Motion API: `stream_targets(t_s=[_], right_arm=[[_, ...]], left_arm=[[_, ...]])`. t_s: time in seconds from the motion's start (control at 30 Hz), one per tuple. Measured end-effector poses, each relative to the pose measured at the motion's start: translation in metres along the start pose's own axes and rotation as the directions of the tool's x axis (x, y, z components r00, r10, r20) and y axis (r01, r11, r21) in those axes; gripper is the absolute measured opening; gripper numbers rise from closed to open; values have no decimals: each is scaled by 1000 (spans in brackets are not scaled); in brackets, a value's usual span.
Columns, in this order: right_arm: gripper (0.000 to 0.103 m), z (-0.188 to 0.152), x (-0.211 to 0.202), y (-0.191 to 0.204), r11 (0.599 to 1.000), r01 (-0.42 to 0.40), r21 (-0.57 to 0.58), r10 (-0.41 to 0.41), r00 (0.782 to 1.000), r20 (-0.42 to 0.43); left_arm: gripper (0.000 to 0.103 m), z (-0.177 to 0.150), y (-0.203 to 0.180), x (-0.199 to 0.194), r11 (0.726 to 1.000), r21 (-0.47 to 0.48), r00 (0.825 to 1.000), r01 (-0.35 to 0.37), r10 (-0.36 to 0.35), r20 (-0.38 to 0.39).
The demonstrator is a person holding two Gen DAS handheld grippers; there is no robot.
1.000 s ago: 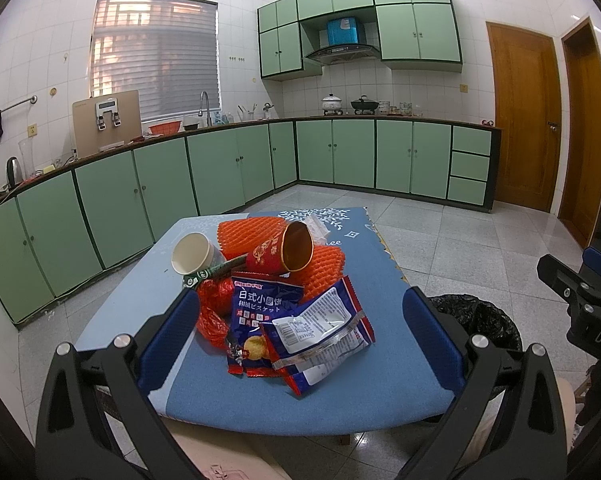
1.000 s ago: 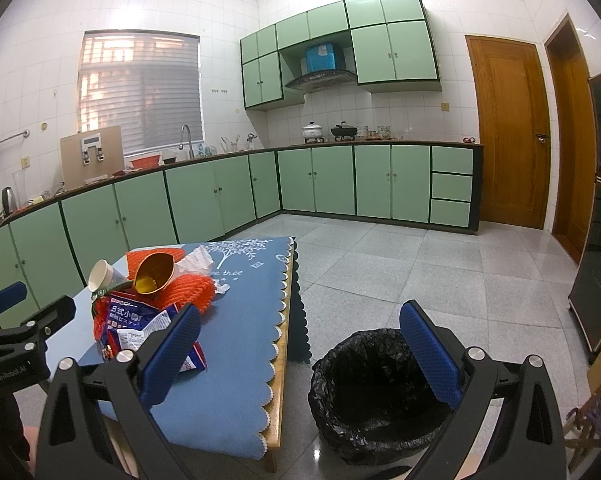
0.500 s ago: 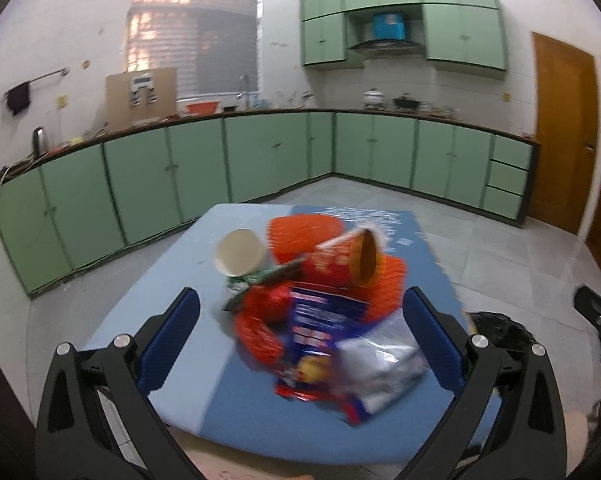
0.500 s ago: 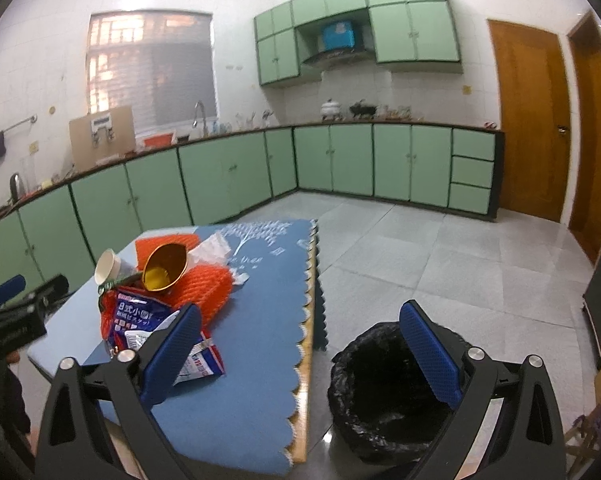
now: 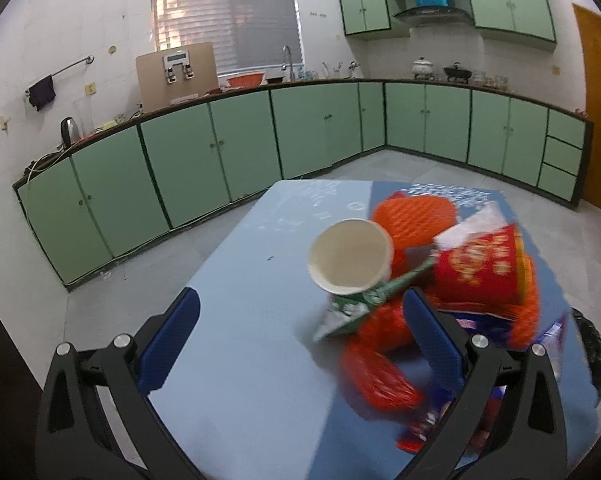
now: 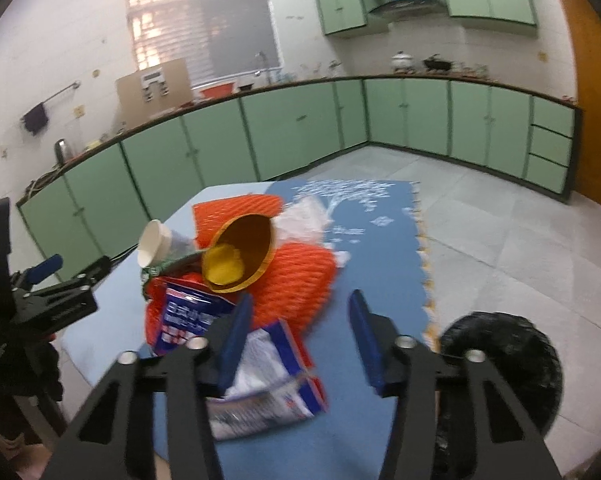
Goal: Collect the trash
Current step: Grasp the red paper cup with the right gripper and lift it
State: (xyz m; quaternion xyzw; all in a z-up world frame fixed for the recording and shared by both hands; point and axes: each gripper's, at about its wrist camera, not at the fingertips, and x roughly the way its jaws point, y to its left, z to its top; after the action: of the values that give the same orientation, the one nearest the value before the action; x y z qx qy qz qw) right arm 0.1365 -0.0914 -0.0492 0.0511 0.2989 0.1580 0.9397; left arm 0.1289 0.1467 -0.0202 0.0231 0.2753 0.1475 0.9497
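A heap of trash lies on the blue table [image 5: 236,360]: a white paper cup [image 5: 350,256] on its side, a red paper cup [image 5: 476,268], orange foam netting [image 5: 412,216], a green wrapper [image 5: 364,300] and snack packets [image 6: 268,376]. My left gripper [image 5: 300,340] is open over bare table, its right finger [image 5: 432,340] against the heap's left edge. My right gripper [image 6: 300,344] hangs over the heap's near side. Its jaws are closing, with a snack packet's corner and the netting's edge [image 6: 296,284] below the gap and nothing pressed. The left gripper [image 6: 56,280] also shows at that view's left edge.
A bin lined with a black bag [image 6: 500,368] stands on the tiled floor right of the table, by its scalloped edge [image 6: 424,264]. Green cabinets [image 5: 220,152] run along the walls behind. A wooden door [image 6: 596,100] is at the far right.
Both grippers have moved in on the trash heap, which now looms larger. The left view has shifted left of the heap. The right jaws have narrowed from wide open.
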Motion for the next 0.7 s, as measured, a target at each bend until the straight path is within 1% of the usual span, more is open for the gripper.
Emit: stream_targets(t_s=[0.07, 0.13, 0.2, 0.3, 0.37, 0.6, 0.67, 0.7], right_arm=[[35, 5, 18, 12, 1000, -22, -6, 21, 1000, -12], [34, 8, 27, 20, 999, -34, -9, 34, 999, -14], [34, 12, 36, 28, 999, -48, -15, 48, 999, -16], [34, 17, 42, 40, 996, -84, -22, 83, 996, -17], [31, 21, 47, 49, 994, -101, -35, 100, 995, -24], [24, 26, 70, 59, 993, -113, -40, 111, 992, -66], [16, 27, 72, 61, 993, -114, -44, 111, 991, -69], [14, 27, 73, 61, 992, -117, -42, 114, 991, -72]], left_arm=[[96, -1, 2, 8, 1000, -6, 1000, -3, 3, -8], [91, -1, 3, 18, 1000, -4, 1000, -2, 2, -23], [88, -2, 4, 24, 1000, -4, 999, 7, -7, -36], [88, 0, 8, 31, 1000, -15, 999, 17, -18, -32], [88, 0, 11, 33, 1000, -15, 1000, 13, -13, -24], [88, 1, 24, 39, 1000, -27, 1000, 10, -10, -5], [88, 2, 22, 39, 1000, -25, 1000, 15, -15, -2], [88, 3, 21, 39, 999, -26, 1000, 19, -19, 1]])
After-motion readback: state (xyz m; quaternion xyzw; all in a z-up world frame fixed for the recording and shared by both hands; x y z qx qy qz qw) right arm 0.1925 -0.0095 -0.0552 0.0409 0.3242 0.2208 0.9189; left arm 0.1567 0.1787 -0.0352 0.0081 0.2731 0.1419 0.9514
